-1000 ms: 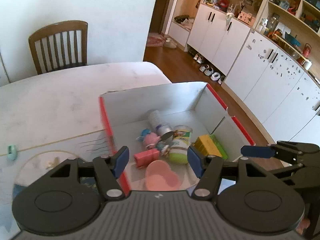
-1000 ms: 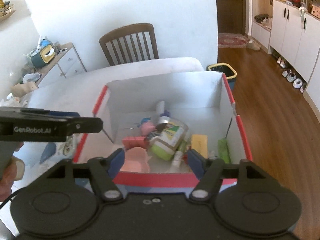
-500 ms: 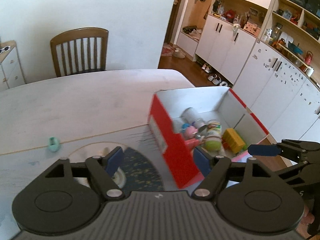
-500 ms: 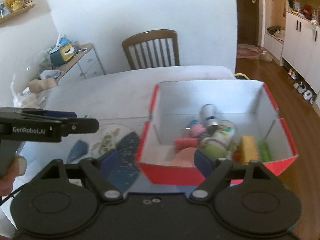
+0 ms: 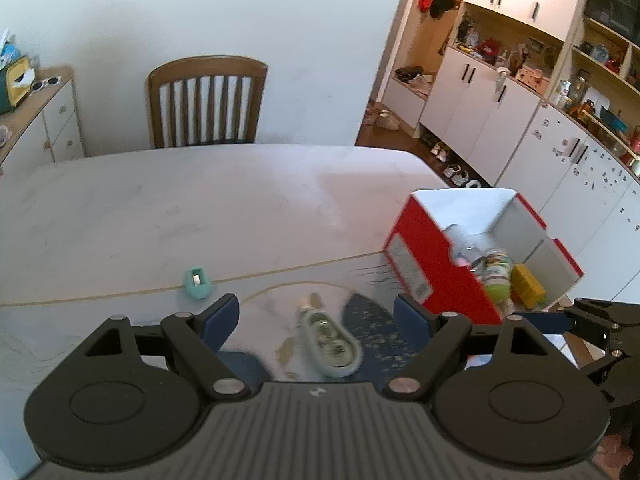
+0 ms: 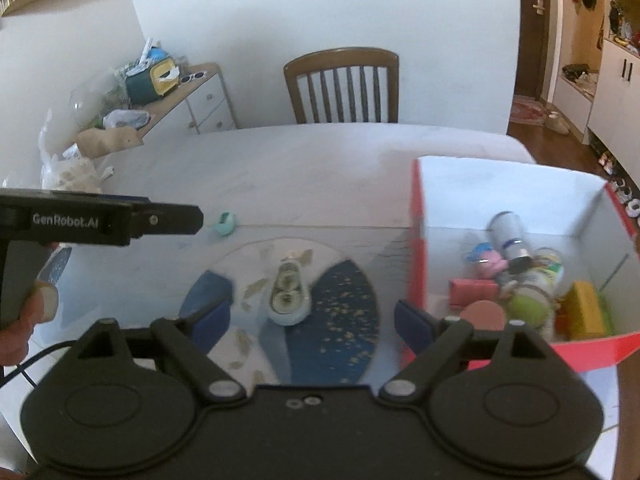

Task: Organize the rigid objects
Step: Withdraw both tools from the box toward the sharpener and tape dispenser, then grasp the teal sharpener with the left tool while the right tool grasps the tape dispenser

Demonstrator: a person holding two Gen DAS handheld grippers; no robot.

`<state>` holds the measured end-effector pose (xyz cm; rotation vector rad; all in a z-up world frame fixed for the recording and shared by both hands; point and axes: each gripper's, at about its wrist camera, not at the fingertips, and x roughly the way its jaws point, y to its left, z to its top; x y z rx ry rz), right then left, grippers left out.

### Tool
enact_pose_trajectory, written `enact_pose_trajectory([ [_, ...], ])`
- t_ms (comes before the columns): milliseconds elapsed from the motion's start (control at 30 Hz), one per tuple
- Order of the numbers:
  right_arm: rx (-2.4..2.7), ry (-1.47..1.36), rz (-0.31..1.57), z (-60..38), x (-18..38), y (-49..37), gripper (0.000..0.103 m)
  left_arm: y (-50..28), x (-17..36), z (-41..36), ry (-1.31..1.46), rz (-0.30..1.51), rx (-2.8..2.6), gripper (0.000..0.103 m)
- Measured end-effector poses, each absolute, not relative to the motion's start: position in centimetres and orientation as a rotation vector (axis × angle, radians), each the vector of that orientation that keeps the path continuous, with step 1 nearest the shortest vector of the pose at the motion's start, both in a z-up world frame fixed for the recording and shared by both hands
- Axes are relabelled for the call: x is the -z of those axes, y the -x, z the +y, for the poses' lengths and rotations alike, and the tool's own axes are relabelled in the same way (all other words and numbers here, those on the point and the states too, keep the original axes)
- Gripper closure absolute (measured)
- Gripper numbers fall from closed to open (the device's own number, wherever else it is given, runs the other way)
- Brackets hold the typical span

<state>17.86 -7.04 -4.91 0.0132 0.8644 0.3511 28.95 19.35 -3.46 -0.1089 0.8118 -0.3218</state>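
A red-and-white cardboard box stands at the table's right edge, holding a silver can, a green-lidded jar, a yellow block, a pink figure and a pink lid. A pale correction-tape dispenser lies on a round blue-and-white mat. A small teal object lies farther left. My left gripper is open and empty above the dispenser. My right gripper is open and empty, just behind the dispenser.
A wooden chair stands at the table's far side. A sideboard with clutter is at the left. White cupboards and shoes on the floor line the right wall.
Both grippers have swung left, away from the box and over the mat. The dispenser has come into view between the fingers. Both stay open and empty.
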Motion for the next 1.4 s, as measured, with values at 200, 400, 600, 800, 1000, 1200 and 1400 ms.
enact_pose_trajectory([
  [200,-0.36,0.022,0.896,-3.4,6.7,-19.1,0.015,-30.7,5.6,22.5,0.173,0.83,0.327,0.003],
  [400,-0.356,0.034,0.934,-1.3,8.6,-20.4,0.017,-33.0,8.0,24.3,0.212,0.84,0.301,0.002],
  [600,-0.325,0.065,0.959,0.1,11.0,-21.8,0.023,-35.3,10.9,24.7,0.208,0.864,0.233,0.002],
  [800,-0.302,0.109,0.991,0.9,13.0,-23.1,0.027,-37.5,13.9,25.1,0.214,0.889,0.181,0.002],
  [1000,-0.276,0.108,1.039,0.9,14.5,-24.4,0.029,-39.3,15.6,24.4,0.145,0.896,0.145,0.002],
  [1200,-0.281,0.126,1.055,1.5,15.3,-24.9,0.038,-39.9,16.7,23.9,0.114,0.89,0.118,0.002],
  [1400,-0.273,0.18,1.049,2.3,15.8,-24.9,0.045,-40.6,17.5,24.2,0.134,0.907,0.084,0.003],
])
